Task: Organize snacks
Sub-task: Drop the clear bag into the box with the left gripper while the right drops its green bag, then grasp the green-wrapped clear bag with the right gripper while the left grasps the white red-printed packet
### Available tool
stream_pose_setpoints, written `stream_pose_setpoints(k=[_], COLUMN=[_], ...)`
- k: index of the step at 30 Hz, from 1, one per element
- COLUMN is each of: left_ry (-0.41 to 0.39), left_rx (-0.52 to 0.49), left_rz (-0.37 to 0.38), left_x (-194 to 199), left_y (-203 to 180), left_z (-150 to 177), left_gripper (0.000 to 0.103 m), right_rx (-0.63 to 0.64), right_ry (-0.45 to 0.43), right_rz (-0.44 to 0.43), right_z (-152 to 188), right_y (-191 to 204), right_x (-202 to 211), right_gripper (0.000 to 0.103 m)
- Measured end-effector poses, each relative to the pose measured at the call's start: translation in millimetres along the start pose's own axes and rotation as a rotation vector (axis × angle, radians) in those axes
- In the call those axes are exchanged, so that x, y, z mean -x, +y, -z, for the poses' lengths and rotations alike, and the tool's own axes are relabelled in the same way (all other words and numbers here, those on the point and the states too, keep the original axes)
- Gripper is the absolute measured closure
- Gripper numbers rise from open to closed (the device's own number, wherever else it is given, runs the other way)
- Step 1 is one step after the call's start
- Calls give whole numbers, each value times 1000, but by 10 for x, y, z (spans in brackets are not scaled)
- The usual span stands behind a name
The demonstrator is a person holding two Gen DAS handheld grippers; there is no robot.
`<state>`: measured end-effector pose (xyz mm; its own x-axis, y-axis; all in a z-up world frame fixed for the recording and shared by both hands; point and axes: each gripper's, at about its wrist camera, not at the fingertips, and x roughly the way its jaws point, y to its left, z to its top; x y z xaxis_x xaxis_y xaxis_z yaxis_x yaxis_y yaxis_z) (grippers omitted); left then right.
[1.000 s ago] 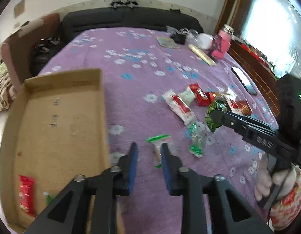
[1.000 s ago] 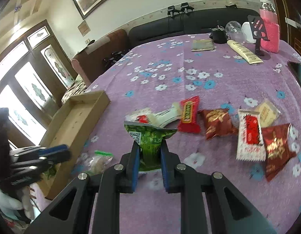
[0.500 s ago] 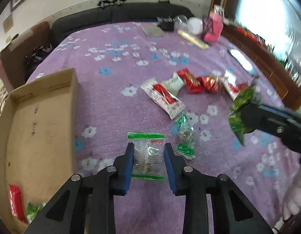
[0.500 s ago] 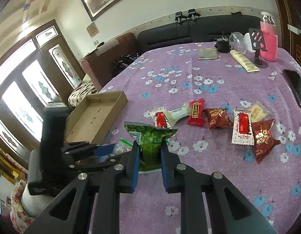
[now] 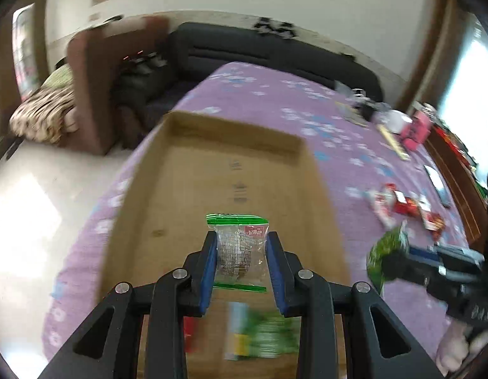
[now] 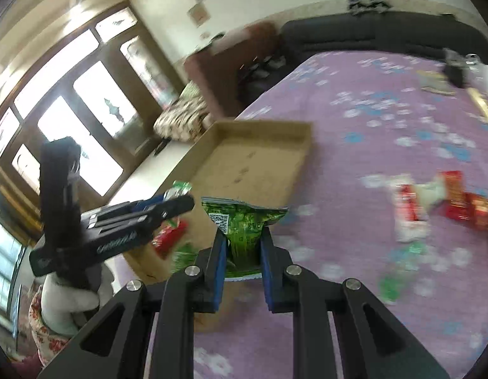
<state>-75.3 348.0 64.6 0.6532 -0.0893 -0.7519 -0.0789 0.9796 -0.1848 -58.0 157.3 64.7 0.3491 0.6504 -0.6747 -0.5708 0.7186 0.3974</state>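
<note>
Cardboard box (image 5: 181, 195), blurred packets (image 5: 259, 334) behind jaws

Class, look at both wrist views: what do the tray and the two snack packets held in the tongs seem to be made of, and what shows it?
Tray: likely corrugated cardboard, matte brown, with folded-up walls.
Clear packet in the left tongs: thin transparent plastic film with green sealed edges; contents show through.
Green packet in the right tongs: glossy printed film, probably plastic or foil-lined; crinkled, with highlights.
</note>
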Motion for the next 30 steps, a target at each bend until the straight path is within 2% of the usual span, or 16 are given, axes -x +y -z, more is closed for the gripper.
stream_pose_setpoints(k=[4, 7, 9, 11, 13, 16, 20, 23, 25, 28, 30], left_ry=[21, 30, 20, -11, -48, -83, -103, -116, -119, -97, -57], left_rx=[49, 79, 96, 125, 159, 204, 254, 230, 199, 141, 85], left_rz=[-25, 4, 42, 101, 136, 219, 289, 313, 339, 370, 401], left_x=[-116, -151, -122, -72, 20, 150, 288, 405, 456, 444, 364], left_y=[331, 463, 504, 547, 580, 585, 496, 291, 132, -212, -526], left_z=[-1, 1, 12, 19, 19, 11, -39, -47, -41, -9, 26], left_gripper=[71, 70, 66, 40, 27, 25, 25, 25, 25, 23, 23], right_rx=[25, 45, 65, 79, 83, 92, 55, 25, -16, -96, -167], right_ry=[76, 107, 113, 116, 101, 63, -17, -88, -128, -151, -148], right_rz=[11, 28, 42, 54, 61, 60, 58, 117, 193, 288, 318], right_z=[-56, -89, -109, -131, -147, -184, -255, -245, -171, -11, 144], right_y=[253, 371, 440, 496, 505, 496, 290, -78, -450, -980, -1291], right_x=[-499, -730, -813, -867, -843, -697, -234, 239, 575, 888, 1025], right_gripper=[84, 84, 84, 83, 82, 79, 73, 66, 66, 66, 66])
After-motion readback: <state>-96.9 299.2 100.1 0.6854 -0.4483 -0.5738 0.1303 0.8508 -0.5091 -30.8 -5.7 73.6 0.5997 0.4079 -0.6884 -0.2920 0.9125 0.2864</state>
